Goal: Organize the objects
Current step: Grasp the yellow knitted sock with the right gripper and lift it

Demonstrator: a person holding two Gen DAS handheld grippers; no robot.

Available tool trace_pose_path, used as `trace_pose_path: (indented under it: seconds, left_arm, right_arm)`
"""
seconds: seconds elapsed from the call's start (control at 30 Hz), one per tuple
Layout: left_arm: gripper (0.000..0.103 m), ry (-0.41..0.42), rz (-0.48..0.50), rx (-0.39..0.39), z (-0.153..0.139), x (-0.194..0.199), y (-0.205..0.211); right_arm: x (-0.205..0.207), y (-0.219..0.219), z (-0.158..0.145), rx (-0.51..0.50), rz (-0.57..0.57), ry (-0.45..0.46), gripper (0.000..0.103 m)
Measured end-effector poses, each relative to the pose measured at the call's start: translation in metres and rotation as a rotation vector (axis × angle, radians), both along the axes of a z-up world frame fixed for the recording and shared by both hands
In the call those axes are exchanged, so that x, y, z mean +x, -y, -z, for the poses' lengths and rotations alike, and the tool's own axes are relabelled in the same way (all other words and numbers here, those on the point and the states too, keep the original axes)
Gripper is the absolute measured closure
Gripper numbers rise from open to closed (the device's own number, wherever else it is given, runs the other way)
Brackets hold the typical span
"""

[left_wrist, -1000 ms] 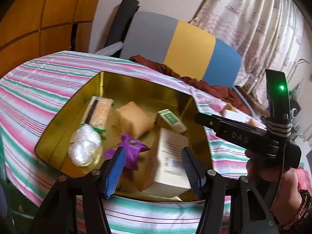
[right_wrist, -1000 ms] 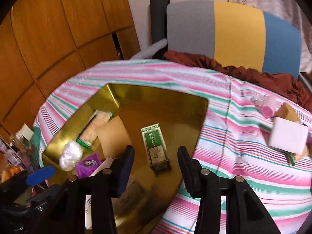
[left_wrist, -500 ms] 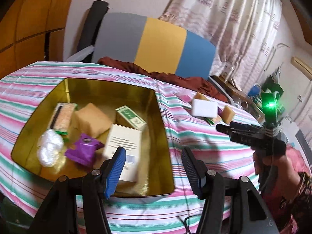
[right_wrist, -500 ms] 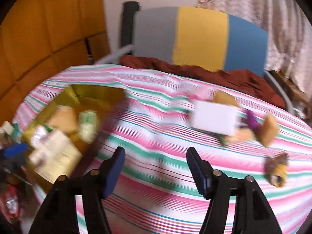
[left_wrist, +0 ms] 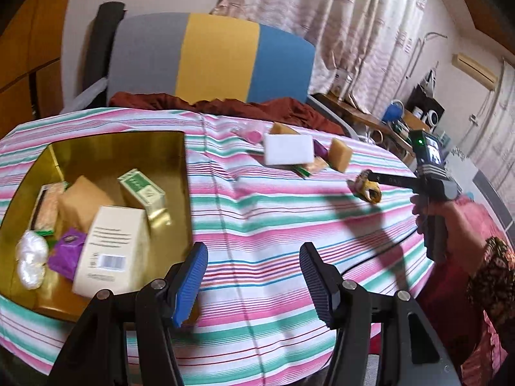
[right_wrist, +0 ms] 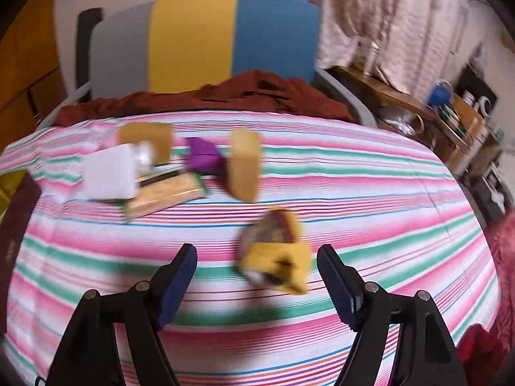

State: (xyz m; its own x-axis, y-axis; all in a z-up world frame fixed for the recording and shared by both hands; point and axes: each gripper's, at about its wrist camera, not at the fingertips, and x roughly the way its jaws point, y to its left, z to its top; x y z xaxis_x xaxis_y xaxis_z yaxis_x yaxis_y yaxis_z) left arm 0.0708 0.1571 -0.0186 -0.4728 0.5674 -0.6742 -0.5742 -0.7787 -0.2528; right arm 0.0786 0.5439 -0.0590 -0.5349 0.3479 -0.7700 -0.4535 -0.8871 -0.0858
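Observation:
A gold tin [left_wrist: 178,164] on the striped tablecloth holds a cream box [left_wrist: 111,241], a green box [left_wrist: 143,189], a tan block, a purple packet and other items. My left gripper [left_wrist: 252,276] is open and empty by the tin's right edge. My right gripper [right_wrist: 257,283] is open, just short of a yellow packet [right_wrist: 273,254], which also shows in the left wrist view [left_wrist: 368,189]. Further back lie a white box [right_wrist: 109,173], a cracker pack [right_wrist: 164,194], a purple packet [right_wrist: 204,156] and two tan blocks [right_wrist: 246,169].
A grey, yellow and blue chair back [left_wrist: 209,58] with brown cloth [left_wrist: 225,106] stands behind the table. A cluttered wooden shelf [right_wrist: 450,119] is at the right. Bare striped tablecloth [left_wrist: 273,225] lies between the tin and the loose items.
Both grippers have swung right, away from the tin. The right gripper now faces the loose items and has come close to the yellow packet. Both stay open.

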Motion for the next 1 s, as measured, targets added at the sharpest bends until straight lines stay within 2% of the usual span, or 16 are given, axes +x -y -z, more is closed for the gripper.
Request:
trace_pose_path:
  seconds: [0.23,0.43,0.5,0.53,0.6,0.67,0.73,0.83,1.0]
  left_arm:
    - [0.043,0.003,0.067,-0.034,-0.003,-0.001,-0.036]
    - [0.043,0.013,0.098,-0.049,-0.004,-0.013,-0.066]
    - [0.043,0.015,0.111,-0.059,-0.005,-0.019,-0.079]
    - [0.043,0.011,0.115,-0.065,-0.006,-0.022,-0.086]
    - [0.043,0.007,0.123,-0.076,-0.008,-0.028,-0.099]
    - [0.043,0.014,0.117,-0.078,-0.008,-0.035,-0.110]
    - [0.042,0.038,0.109,-0.072,-0.005,-0.045,-0.121]
    - [0.042,0.076,0.089,-0.059,0.000,-0.058,-0.134]
    - [0.041,0.094,0.059,-0.080,0.011,-0.075,-0.153]
  right_arm:
    - [-0.007,-0.023,0.019,-0.104,0.019,-0.003,0.023]
    - [-0.016,-0.030,0.033,-0.141,0.022,0.024,0.024]
    - [-0.018,-0.034,0.039,-0.180,0.024,0.039,0.033]
    - [-0.019,-0.035,0.044,-0.215,0.018,0.047,0.045]
    - [-0.019,-0.035,0.046,-0.248,0.019,0.051,0.050]
    - [-0.019,-0.030,0.042,-0.229,0.007,0.058,0.057]
    - [-0.018,-0.024,0.036,-0.225,-0.010,0.051,0.059]
    - [-0.016,-0.020,0.033,-0.282,-0.024,0.036,0.059]
    - [-0.019,-0.013,0.030,-0.280,-0.059,0.041,0.061]
